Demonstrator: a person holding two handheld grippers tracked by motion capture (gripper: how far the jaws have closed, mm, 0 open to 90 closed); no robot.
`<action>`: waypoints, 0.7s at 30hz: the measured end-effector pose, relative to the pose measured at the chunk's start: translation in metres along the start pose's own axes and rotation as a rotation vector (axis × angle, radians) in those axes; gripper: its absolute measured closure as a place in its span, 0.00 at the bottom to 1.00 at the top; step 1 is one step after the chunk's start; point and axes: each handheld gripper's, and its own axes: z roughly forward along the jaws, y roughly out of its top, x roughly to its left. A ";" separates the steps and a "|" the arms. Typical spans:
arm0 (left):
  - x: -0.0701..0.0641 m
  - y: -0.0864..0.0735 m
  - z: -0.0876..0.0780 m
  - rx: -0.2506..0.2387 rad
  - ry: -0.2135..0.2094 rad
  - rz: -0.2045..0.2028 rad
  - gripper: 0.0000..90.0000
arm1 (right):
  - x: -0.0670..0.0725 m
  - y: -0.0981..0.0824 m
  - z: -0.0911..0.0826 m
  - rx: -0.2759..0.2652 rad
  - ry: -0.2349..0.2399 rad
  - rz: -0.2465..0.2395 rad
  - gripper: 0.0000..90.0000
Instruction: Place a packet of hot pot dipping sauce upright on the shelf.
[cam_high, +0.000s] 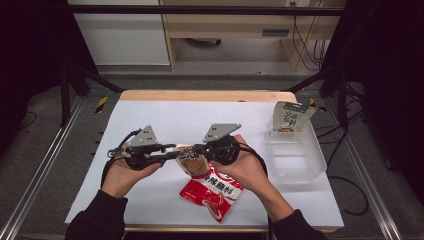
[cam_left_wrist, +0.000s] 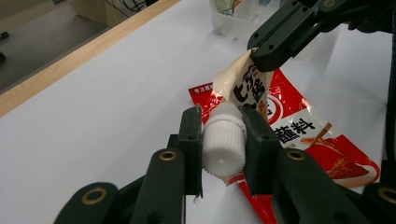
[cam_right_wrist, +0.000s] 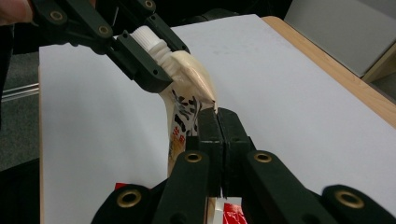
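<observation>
Sauce pouch (cam_high: 210, 187), a glossy red-and-cream spouted sachet, lies with its long axis running from the worktop's near edge up to its raised top end, lifted between two hand-held grippers above the white worktop (cam_high: 165, 112). At left, the left gripper (cam_high: 175, 151) has its black jaws pressed on either side of the ribbed white screw cap (cam_left_wrist: 224, 145), which points leftward toward that hand. At right, the right gripper (cam_high: 196, 149) is fully closed, pinching the pouch's soft cream upper corner, the film buckling between the two. Farther right stands a clear plastic box (cam_high: 295, 155) holding a green-and-white pouch (cam_high: 290, 116) upright.
</observation>
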 end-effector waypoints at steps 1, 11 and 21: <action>0.000 0.002 -0.001 0.000 -0.006 0.008 0.80 | 0.000 -0.001 0.000 0.000 0.002 -0.005 0.99; -0.009 0.029 -0.001 0.064 -0.024 0.092 0.81 | 0.001 -0.007 -0.011 -0.007 -0.012 -0.009 0.97; -0.017 0.044 0.005 0.104 -0.036 0.153 0.82 | -0.005 -0.008 -0.028 0.029 -0.039 -0.039 0.84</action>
